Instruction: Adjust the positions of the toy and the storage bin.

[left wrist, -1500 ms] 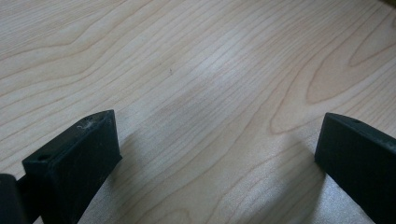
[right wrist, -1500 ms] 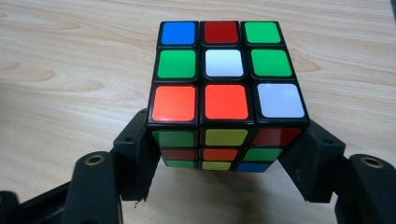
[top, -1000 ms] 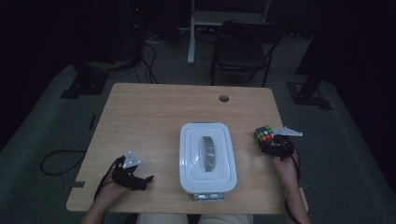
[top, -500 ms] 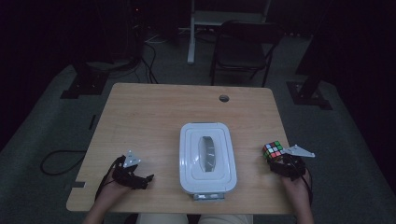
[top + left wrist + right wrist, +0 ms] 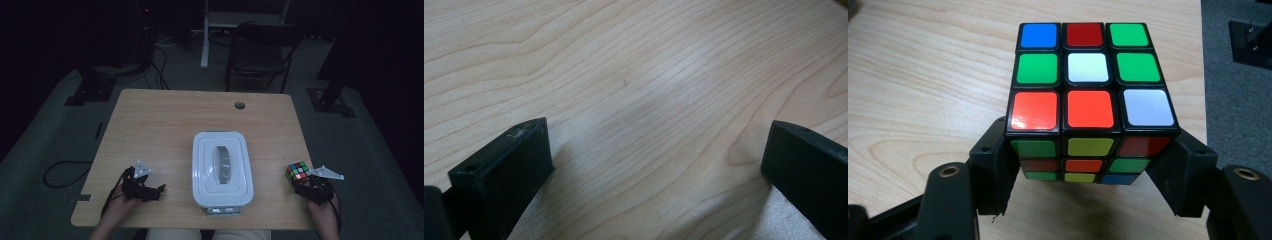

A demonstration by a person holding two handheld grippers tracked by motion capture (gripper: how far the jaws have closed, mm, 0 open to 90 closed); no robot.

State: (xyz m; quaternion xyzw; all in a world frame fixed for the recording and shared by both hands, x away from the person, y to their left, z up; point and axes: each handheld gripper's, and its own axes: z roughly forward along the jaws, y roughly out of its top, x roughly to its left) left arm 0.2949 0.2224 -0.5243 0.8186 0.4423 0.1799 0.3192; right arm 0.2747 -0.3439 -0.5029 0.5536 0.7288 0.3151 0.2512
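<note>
High view: showing a wooden table (image 5: 165,125) with a white lidded box (image 5: 222,169) at centre. Holding a cube (image 5: 297,171) in the right gripper (image 5: 306,183) at 4 o'clock from the box, close to the table's right edge. Resting the left gripper (image 5: 152,191) at 8 o'clock from the box, near the front edge, apart from everything. Leaving broad bare wood from 10 to 2 o'clock beyond the box; floor, a chair (image 5: 260,47) and cables lying farther back in the dark.

Left gripper view: looking down on bare wood (image 5: 639,90), jaws standing wide apart, nothing between them.

Right gripper view: clamping the cube (image 5: 1088,95) by its two side faces, pads pressing low on it, top face showing red, green, white and blue stickers. Table edge running at 3 o'clock just beside the cube, grey floor beyond.

Judging the step: carrying the cube, probably toward the box. Lid seemingly on, so calling next for the free left gripper to open it, or for setting the cube down at 9 o'clock, away from the edge. Watching the drop-off on the right.
</note>
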